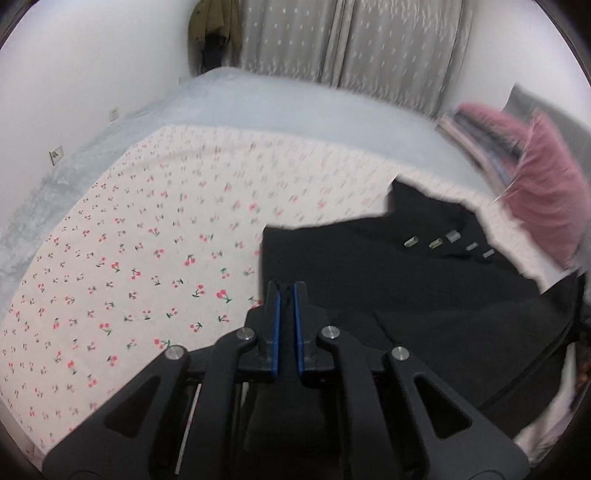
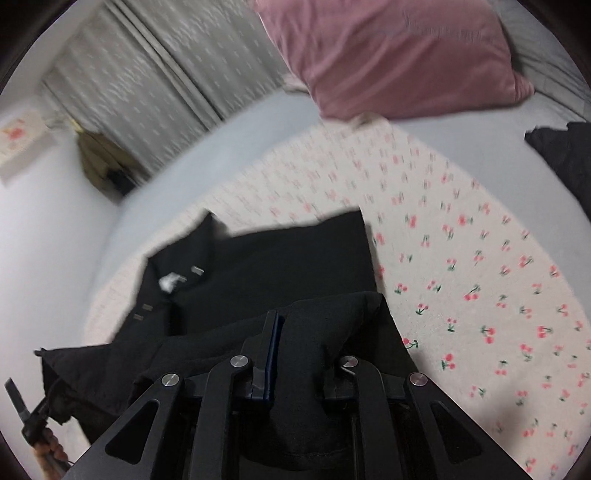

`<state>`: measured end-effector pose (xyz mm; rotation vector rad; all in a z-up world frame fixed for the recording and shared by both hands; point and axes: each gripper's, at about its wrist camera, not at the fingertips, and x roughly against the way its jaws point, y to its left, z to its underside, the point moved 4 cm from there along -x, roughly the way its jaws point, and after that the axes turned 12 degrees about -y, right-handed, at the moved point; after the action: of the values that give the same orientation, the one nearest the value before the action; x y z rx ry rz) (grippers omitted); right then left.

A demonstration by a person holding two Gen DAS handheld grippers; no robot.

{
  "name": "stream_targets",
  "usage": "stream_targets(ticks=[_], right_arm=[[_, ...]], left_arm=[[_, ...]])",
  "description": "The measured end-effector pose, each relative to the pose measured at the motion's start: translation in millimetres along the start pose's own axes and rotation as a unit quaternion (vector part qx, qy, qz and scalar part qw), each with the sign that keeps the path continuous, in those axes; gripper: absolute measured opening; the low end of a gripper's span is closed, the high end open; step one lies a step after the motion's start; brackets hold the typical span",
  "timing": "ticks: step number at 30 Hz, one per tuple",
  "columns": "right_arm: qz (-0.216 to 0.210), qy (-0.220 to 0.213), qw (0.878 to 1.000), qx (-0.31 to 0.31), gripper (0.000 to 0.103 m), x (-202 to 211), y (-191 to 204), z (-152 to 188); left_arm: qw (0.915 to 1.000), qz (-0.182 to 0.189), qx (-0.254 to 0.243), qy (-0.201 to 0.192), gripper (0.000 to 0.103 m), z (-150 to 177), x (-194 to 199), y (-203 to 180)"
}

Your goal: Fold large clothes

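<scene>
1. Black fabric bunched over the right gripper [image 2: 291,332], whose jaws were nearly closed on a fold of the black garment [image 2: 280,266] — the cloth draped over the right finger and hid it.

2. Blue-padded fingers [image 1: 275,317] of the left gripper [image 1: 287,291] stood almost together, only a narrow slit between them; whether any cloth was caught in that slit could not be told from the left wrist view.

3. Spread partly flat, the garment lay on a cherry-print sheet [image 1: 147,240], its row of small pale fastenings [image 1: 448,242] showing near the collar end, with its near portion lifted and gathered at the right gripper.

4. Beneath the sheet stretched a pale grey bed cover [image 1: 258,99], reaching back to patterned grey curtains [image 1: 351,40].

5. Beside the garment's far edge sat a pink pillow [image 2: 391,55], resting on the bed cover near the curtains.

6. Off to the right, well apart from the garment — another dark cloth [image 2: 561,155] lay at the sheet's edge.

7. An olive coat [image 1: 214,26] hung in the corner by the curtains.
</scene>
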<state>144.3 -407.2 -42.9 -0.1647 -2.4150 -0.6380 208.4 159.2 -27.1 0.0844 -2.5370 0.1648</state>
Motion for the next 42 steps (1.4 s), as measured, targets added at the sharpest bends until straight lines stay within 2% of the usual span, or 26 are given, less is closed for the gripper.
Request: stream_targets(ticks=[2, 4, 6, 7, 9, 10, 11, 12, 13, 14, 18, 21, 23, 26, 31, 34, 37, 40, 42], right_arm=[[-0.002, 0.007, 1.0, -0.001, 0.019, -20.8, -8.6, 11.5], [-0.011, 0.016, 1.0, 0.0, 0.021, -34.2, -15.0, 18.4], [-0.016, 0.025, 0.999, 0.012, 0.024, -34.7, -13.7, 17.4], [-0.019, 0.026, 0.999, 0.022, 0.027, -34.2, -10.4, 15.3], [-0.041, 0.025, 0.998, 0.043, 0.035, -18.5, -0.1, 9.6], [-0.059, 0.019, 0.997, 0.044, 0.042, -9.9, 2.7, 5.0], [-0.072, 0.011, 0.996, 0.043, 0.053, -0.8, 4.3, 0.6], [-0.083, 0.002, 0.996, 0.038, 0.06, 6.8, 4.2, -4.0], [-0.093, -0.012, 0.995, 0.03, 0.069, 13.2, 3.6, -8.4], [-0.107, -0.037, 0.993, 0.018, 0.071, 25.7, -0.1, -15.0], [-0.124, -0.086, 0.988, 0.034, 0.071, 42.6, -2.2, -21.6], [-0.062, -0.083, 0.988, 0.118, 0.071, 31.2, 6.4, -10.5], [0.008, -0.068, 0.982, 0.176, 0.071, 10.6, 10.5, -1.2], [0.058, -0.036, 0.976, 0.207, 0.071, -20.6, 6.2, 10.4], [0.072, -0.034, 0.976, 0.201, 0.071, -42.2, 2.6, 11.4], [0.08, -0.043, 0.975, 0.201, 0.071, -43.2, 0.7, 8.7], [0.082, -0.05, 0.976, 0.195, 0.069, -45.8, 0.1, 6.9], [0.076, -0.058, 0.977, 0.188, 0.06, -43.0, -1.1, 4.2], [0.074, -0.061, 0.979, 0.178, 0.053, -42.0, -4.0, 2.4]], left_arm=[[0.9999, -0.01, -0.013, 0.006, 0.014, 13.9, -17.5, -2.5], [0.9999, -0.007, -0.01, -0.001, 0.025, 25.2, -24.1, -0.1], [0.9996, -0.008, -0.001, -0.026, 0.051, 31.0, -22.4, 8.7], [0.9996, -0.011, 0.0, -0.025, 0.054, 30.0, -21.4, 10.3], [0.9997, 0.019, 0.004, -0.016, 0.06, 20.0, -15.7, 13.8], [0.9989, 0.037, 0.016, -0.025, 0.066, 14.5, -11.5, 17.3], [0.997, 0.053, 0.036, -0.044, 0.077, 9.5, -2.9, 22.4], [0.9941, 0.068, 0.055, -0.063, 0.081, 5.6, 5.0, 27.6], [0.9911, 0.084, 0.07, -0.076, 0.081, 2.7, 13.2, 32.3], [0.99, 0.091, 0.074, -0.079, 0.081, 1.2, 16.7, 34.1], [0.99, 0.1, 0.062, -0.078, 0.081, 5.8, 18.4, 43.5], [0.9935, 0.099, 0.022, -0.051, 0.081, 16.5, 7.5, 42.7], [0.9922, 0.118, 0.0, -0.04, 0.081, 21.8, 2.8, 39.6], [0.9898, 0.136, 0.003, -0.041, 0.081, 22.6, 2.6, 39.4], [0.9844, 0.168, 0.003, -0.053, 0.081, 19.8, 9.3, 38.1], [0.9868, 0.157, -0.016, -0.037, 0.081, 25.0, -2.9, 31.4], [0.9877, 0.156, 0.014, 0.009, 0.081, 37.5, -33.5, 30.0], [0.985, 0.158, 0.06, 0.035, 0.078, 43.2, -58.4, 30.7], [0.983, 0.16, 0.085, 0.029, 0.066, 39.6, -61.7, 29.7]])
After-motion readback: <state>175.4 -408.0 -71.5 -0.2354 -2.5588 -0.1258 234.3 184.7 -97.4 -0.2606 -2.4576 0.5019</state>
